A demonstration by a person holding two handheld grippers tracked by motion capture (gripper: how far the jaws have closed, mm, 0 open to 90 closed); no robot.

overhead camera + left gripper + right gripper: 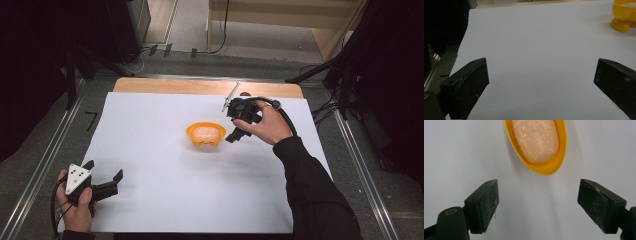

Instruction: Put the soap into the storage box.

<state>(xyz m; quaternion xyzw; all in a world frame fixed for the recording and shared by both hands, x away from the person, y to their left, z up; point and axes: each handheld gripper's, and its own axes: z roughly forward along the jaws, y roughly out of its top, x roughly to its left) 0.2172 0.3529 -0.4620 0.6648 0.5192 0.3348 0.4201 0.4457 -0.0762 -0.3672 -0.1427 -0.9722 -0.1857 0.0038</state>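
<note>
Right gripper [537, 203] released, empty; soap [536, 138] in yellow dish [546, 168] frame top. Left gripper [541, 87] released, idle. Advise: withdraw slowly, avoid nudging dish.

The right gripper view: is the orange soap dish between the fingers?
No, the soap dish with its bar of soap lies beyond the open right gripper.

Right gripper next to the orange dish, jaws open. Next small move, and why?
Probably ease the right gripper forward toward the orange dish: its jaws stand open and empty just short of the rim, with the pale soap lying inside. The left gripper rests apart.
</note>
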